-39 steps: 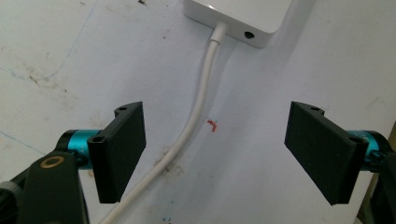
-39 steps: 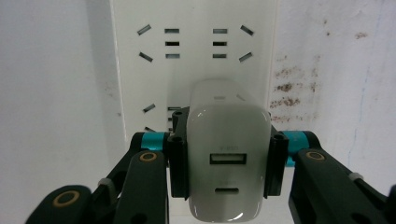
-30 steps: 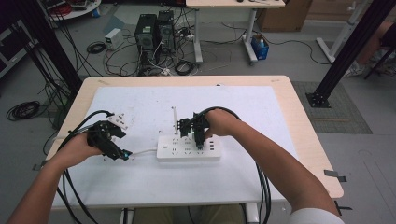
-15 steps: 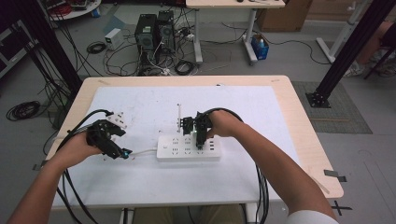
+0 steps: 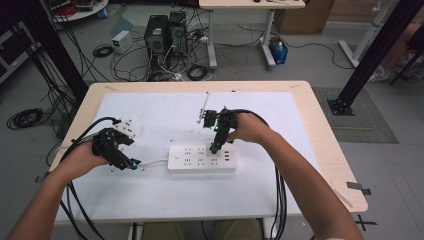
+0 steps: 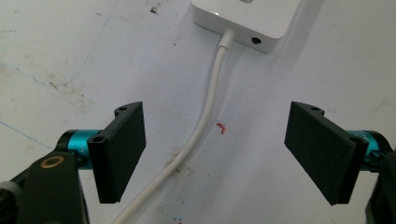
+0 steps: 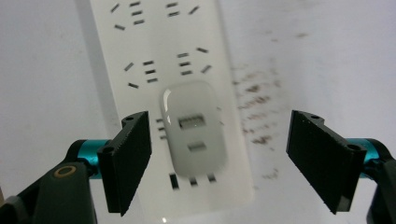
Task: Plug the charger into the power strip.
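A white power strip point(image 5: 200, 157) lies on the white mat, and a white USB charger point(image 7: 194, 128) is plugged into it. My right gripper point(image 7: 220, 116) hangs over the strip point(image 7: 159, 56), pointing down at it point(image 5: 216, 148). Its jaws have just been opening and now stand on either side of the charger without touching it. My left gripper point(image 5: 125, 161) rests low at the strip's left end. It is open point(image 6: 215, 109), and the strip's white cable point(image 6: 196, 140) runs along the mat between its jaws, untouched.
The white mat point(image 5: 165, 200) covers most of the wooden table point(image 5: 330, 150). A thin white piece point(image 5: 202, 107) lies behind the right hand, and small white bits point(image 5: 126, 127) lie behind the left gripper. Black cables trail off the near edge. Computers and cords sit on the floor beyond.
The right gripper has risen a little and shifted slightly right over the strip. The left hand and gripper have stayed in place.
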`<state>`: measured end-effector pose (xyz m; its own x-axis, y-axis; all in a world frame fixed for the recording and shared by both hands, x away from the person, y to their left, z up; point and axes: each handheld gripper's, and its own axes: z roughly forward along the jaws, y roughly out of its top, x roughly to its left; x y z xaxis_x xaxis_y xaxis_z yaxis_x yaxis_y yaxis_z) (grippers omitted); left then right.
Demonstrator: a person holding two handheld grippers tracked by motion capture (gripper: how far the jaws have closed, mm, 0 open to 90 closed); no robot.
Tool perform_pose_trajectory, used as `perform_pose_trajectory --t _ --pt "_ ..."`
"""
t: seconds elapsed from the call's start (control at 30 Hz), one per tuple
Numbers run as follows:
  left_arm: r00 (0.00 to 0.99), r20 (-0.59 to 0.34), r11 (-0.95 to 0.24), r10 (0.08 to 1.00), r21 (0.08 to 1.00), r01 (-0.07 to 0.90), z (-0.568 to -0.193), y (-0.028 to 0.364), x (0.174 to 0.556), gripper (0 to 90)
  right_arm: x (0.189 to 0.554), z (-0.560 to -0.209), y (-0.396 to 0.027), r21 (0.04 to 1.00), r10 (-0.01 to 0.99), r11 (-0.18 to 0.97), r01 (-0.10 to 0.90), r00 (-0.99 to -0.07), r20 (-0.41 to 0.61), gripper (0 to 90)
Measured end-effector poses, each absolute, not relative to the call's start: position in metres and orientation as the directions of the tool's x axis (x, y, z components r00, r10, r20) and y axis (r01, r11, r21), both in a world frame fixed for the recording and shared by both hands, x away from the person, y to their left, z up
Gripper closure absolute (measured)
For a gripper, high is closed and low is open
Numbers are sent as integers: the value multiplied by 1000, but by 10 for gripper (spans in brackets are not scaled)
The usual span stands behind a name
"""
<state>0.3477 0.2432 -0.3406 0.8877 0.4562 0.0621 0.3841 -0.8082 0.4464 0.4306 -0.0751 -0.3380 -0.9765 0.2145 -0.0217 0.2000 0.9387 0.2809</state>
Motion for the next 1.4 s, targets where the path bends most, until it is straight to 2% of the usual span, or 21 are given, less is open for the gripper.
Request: perform_pose_trajectory --t 0.03,0.07,0.17,0.23,0.33,0.43,0.47,0.5,0.63,0.7,0.87,1.03,1.4 --pt "888 62 -808 456 446 384 -341 243 348 207 431 -338 -75 281 215 939 200 -976 -22 218" --pt "888 58 -808 456 446 386 -342 243 350 207 433 -328 -98 316 312 907 280 -949 -55 119" --pt "883 31 -791 469 460 404 -343 243 352 207 432 -323 -125 343 419 861 374 -906 -65 119" --pt "882 32 -787 471 467 404 -342 244 353 207 431 -322 -149 363 537 799 479 -841 -72 119" --pt "878 41 -783 477 472 404 -340 244 355 207 424 -321 -178 366 603 750 551 -797 -37 118" --pt "879 45 -786 475 470 401 -339 243 357 207 411 -325 -207 348 627 730 588 -779 1 116" --pt "881 50 -791 470 467 395 -339 243 358 207 408 -326 -212 339 640 723 601 -769 -1 93" --pt "882 54 -793 469 464 394 -339 242 358 207 404 -330 -221 326 661 714 619 -750 -24 18" --pt "882 49 -794 469 462 396 -340 241 360 207 390 -338 -244 319 716 671 670 -696 -43 9" --pt "882 51 -795 468 461 395 -340 240 360 207 384 -340 -250 319 725 665 675 -686 -60 9" --pt "878 57 -790 475 468 397 -340 239 361 207 372 -345 -256 316 736 645 696 -677 -14 10" --pt "876 65 -791 478 467 396 -337 238 364 207 363 -344 -260 329 736 643 692 -677 -13 10" --pt "869 71 -786 490 466 405 -337 238 366 207 361 -352 -262 336 732 646 685 -681 -20 10"
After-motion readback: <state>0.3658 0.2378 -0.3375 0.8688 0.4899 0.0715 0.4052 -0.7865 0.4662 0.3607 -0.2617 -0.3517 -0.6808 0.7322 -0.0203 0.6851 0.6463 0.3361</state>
